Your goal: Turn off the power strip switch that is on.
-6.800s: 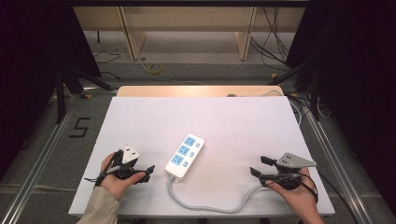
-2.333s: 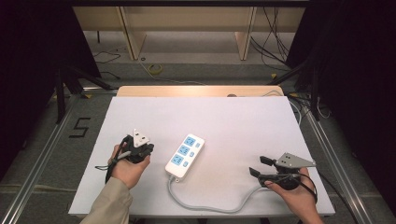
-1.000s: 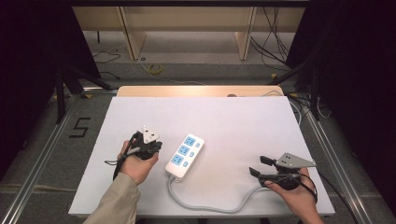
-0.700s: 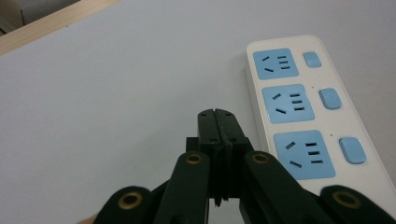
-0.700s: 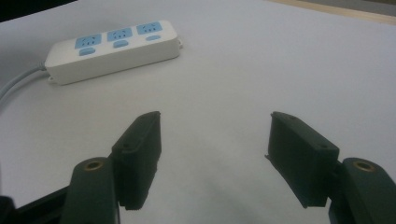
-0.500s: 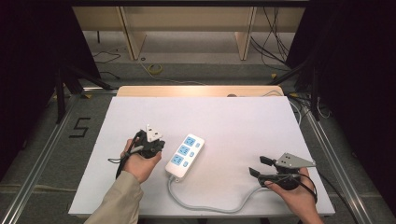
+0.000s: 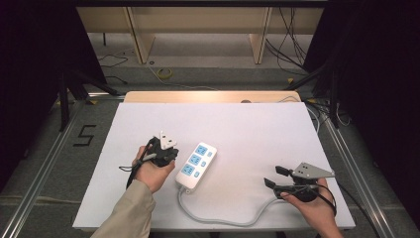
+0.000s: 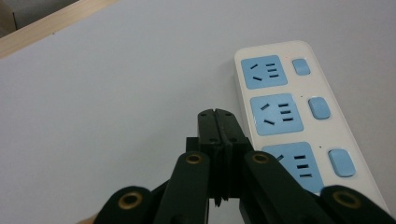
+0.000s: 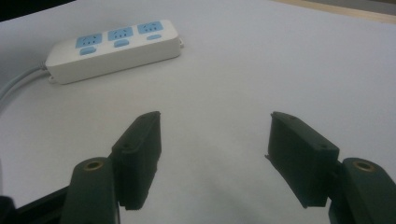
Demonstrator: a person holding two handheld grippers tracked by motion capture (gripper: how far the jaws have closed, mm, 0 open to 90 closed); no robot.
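I see the white desk [image 7: 247,119] spread across the middle of the high view, with a white power strip [image 7: 196,165] lying slightly left of center in the frame, angled so its far end points toward the upper right. It carries three blue sockets, each with a blue switch beside it, and its grey cable [image 7: 233,218] leaves the near end and curves along the lower edge of the desk toward the lower right.

My left hand-held gripper [image 7: 166,150] sits just left of the strip in the high view, held by the left hand [image 7: 151,171], with a sleeve coming up from the bottom of the frame. In the left gripper view its jaws are pressed together, tip against tip, with nothing between them. There the power strip [image 8: 299,126] fills the right side of the frame, and the closed tips [image 8: 218,122] hover right at its left edge, level with the middle socket; I cannot tell whether they touch it.

My right hand-held gripper [image 7: 277,177] rests at the lower right of the high view, well apart from the strip, held in the right hand [image 7: 317,210]. In the right gripper view its jaws are spread wide over bare desk, holding nothing, and the power strip [image 9: 116,44] lies in the upper left of that frame.
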